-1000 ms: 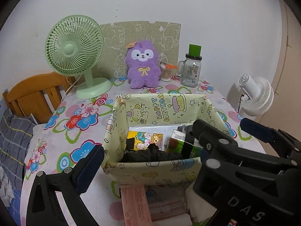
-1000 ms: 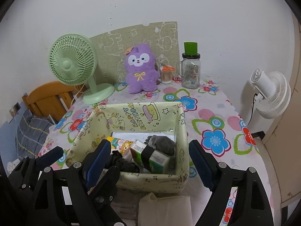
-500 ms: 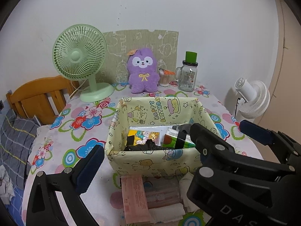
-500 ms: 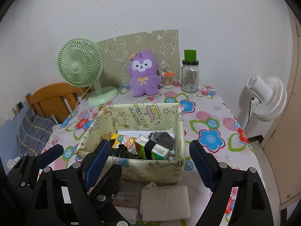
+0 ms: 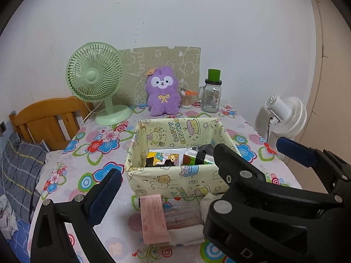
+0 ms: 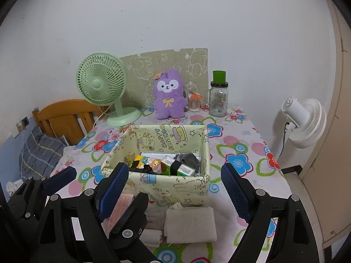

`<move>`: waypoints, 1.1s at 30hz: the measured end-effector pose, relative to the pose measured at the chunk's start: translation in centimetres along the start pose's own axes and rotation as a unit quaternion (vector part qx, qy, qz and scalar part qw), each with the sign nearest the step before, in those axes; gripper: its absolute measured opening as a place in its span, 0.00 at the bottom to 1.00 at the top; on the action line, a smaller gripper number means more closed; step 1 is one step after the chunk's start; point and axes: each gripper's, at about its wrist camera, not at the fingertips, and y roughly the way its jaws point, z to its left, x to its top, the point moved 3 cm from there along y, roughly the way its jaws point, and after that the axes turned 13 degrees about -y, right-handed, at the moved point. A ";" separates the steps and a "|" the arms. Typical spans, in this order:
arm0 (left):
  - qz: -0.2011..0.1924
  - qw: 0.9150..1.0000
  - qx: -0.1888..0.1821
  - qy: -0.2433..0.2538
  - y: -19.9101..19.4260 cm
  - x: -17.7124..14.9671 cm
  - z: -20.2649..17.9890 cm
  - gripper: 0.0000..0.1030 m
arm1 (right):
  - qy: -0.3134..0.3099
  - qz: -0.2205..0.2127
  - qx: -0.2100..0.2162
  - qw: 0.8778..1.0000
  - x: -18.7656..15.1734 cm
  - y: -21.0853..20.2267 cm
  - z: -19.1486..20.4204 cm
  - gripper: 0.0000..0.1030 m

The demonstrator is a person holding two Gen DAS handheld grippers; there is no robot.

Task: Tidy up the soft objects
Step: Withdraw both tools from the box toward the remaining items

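Note:
A pale yellow fabric box (image 5: 175,182) (image 6: 169,188) with cartoon prints stands mid-table. It holds black cloth (image 6: 142,169), a grey cloth (image 6: 188,159), a green carton (image 6: 177,168) and a picture pack (image 5: 163,157). In front of it lie a pink pack (image 5: 153,219) and a folded white cloth (image 6: 189,222). A purple plush toy (image 5: 163,94) (image 6: 169,97) sits at the back. My left gripper (image 5: 197,164) is open and empty. My right gripper (image 6: 174,186) is open and empty, above the items in front of the box.
A green desk fan (image 5: 96,81) stands back left, a glass jar with green lid (image 5: 211,94) and a cotton-swab pot (image 6: 194,102) back right. A white fan (image 6: 305,122) stands off the table's right edge. A wooden chair (image 5: 48,118) and a plaid pillow (image 5: 19,168) are left.
Both grippers have drawn back and risen from the box. More of the table and the items in front of the box now show. Both stay open.

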 end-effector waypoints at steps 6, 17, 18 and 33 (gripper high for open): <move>-0.002 1.000 -0.001 -0.002 -1.1 -0.8 0.1 1.00 | -0.004 -0.004 -0.004 1.000 -0.7 -1.4 0.4 0.86; -0.004 1.000 -0.008 -0.002 -2.3 -2.0 -0.1 1.00 | -0.004 -0.009 -0.012 1.000 -1.9 -3.0 0.4 0.86; -0.003 1.000 -0.010 -0.003 -2.3 -2.2 -0.1 1.00 | -0.005 -0.009 -0.014 1.000 -2.0 -3.1 0.5 0.86; 0.021 0.999 -0.017 -0.022 -1.6 -4.8 0.7 0.98 | -0.002 0.000 -0.007 1.000 -4.5 -2.6 1.2 0.86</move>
